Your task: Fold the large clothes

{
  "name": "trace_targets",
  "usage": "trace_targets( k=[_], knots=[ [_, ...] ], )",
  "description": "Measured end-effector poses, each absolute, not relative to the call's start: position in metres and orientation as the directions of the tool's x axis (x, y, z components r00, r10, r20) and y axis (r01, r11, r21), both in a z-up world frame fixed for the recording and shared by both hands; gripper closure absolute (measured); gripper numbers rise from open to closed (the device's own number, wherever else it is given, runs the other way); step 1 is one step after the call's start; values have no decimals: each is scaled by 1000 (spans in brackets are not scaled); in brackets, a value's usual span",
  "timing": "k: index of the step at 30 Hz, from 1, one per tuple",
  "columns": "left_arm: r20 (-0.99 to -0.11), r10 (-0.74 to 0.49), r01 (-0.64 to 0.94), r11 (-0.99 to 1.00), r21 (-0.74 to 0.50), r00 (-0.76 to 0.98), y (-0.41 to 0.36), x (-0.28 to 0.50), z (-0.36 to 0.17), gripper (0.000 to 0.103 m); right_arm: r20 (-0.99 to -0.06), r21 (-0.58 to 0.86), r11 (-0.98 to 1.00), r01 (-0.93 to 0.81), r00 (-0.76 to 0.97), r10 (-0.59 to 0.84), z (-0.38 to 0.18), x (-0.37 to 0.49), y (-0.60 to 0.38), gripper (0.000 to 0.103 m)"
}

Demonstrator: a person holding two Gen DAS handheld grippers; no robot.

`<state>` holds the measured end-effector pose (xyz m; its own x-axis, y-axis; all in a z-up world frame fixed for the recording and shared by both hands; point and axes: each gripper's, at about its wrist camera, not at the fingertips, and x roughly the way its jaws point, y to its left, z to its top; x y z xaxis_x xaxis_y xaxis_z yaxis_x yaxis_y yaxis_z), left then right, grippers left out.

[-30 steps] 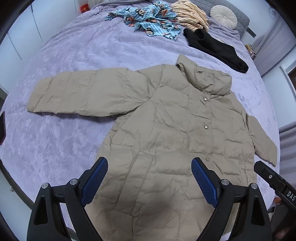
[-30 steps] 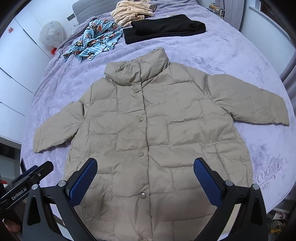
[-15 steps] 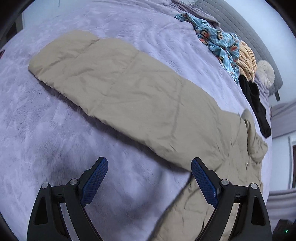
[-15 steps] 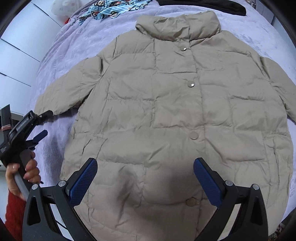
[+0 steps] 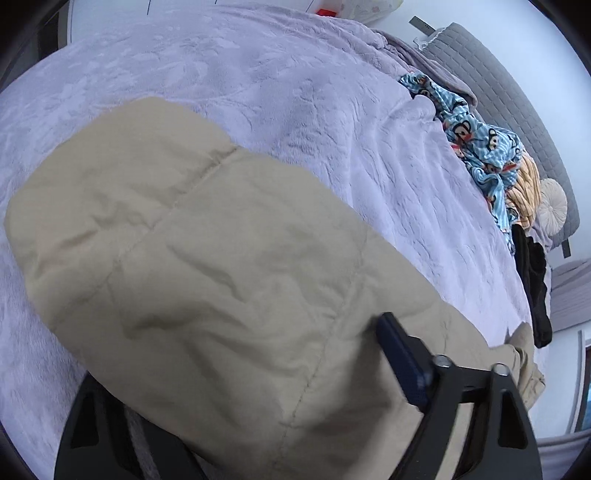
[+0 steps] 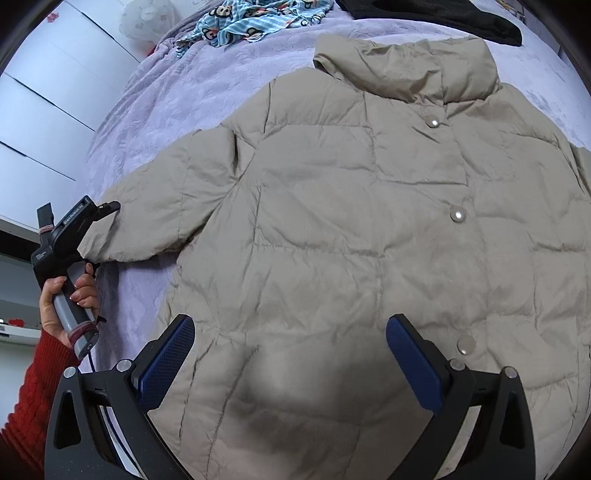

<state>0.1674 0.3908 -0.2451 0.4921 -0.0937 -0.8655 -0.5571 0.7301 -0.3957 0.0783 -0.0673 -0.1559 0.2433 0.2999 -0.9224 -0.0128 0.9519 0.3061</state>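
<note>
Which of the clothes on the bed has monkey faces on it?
The blue garment crumpled up near the headboard. The puffer coat is plain beige, and the black garment is plain too.

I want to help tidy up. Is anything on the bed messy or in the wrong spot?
Yes. Behind the spread-out beige coat, three garments lie unfolded near the headboard: blue cartoon-print pyjamas, a yellow striped garment and a black garment. The coat itself lies flat, snaps closed.
</note>
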Motion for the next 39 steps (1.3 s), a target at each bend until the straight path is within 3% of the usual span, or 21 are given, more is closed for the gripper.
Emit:
trace_targets(
  k=[1,3,5,6,7,9,10,17,23,28,33,39],
  knots=[
    [-869,-92,-549,741,-385,485,392,174,-246,64,-917,317,948,-13,253,310,-155,84,-66,0],
    [-850,-131,-517,742,-426,510,399,177,-245,93,-905,333,943,-13,274,324,-154,97,-61,0],
    [-844,-113,-518,744,-422,525,401,179,-236,93,-893,349,937,-7,300,334,-153,111,-54,1],
    [-839,-94,-508,758,-409,536,398,178,-228,93,-882,368,930,-3,316,350,-153,117,-50,7],
    [-831,-66,-490,781,-388,553,395,177,-216,93,-870,389,921,-4,328,368,-152,123,-46,17],
    [-814,-23,-454,821,-347,581,388,173,-194,93,-841,465,885,-11,308,445,-159,138,-34,90],
    [-801,-4,-430,842,-326,598,383,169,-180,93,-828,494,869,-6,302,473,-163,143,-28,95],
    [-698,19,-225,953,-205,715,324,146,-102,93,-783,594,805,5,234,576,-213,172,23,95],
    [-656,-136,8,981,-195,743,225,160,-62,93,-775,626,779,36,141,616,-250,176,34,96],
    [-647,-253,210,967,-144,719,111,164,-46,93,-740,666,745,40,164,652,-223,163,-11,96],
    [-723,-309,386,920,-63,618,-10,155,-77,93,-799,573,806,148,320,509,-187,123,-130,96],
    [-835,-168,493,859,136,524,-105,134,-169,93,-875,430,854,292,369,315,-173,83,-243,95]
  ],
)
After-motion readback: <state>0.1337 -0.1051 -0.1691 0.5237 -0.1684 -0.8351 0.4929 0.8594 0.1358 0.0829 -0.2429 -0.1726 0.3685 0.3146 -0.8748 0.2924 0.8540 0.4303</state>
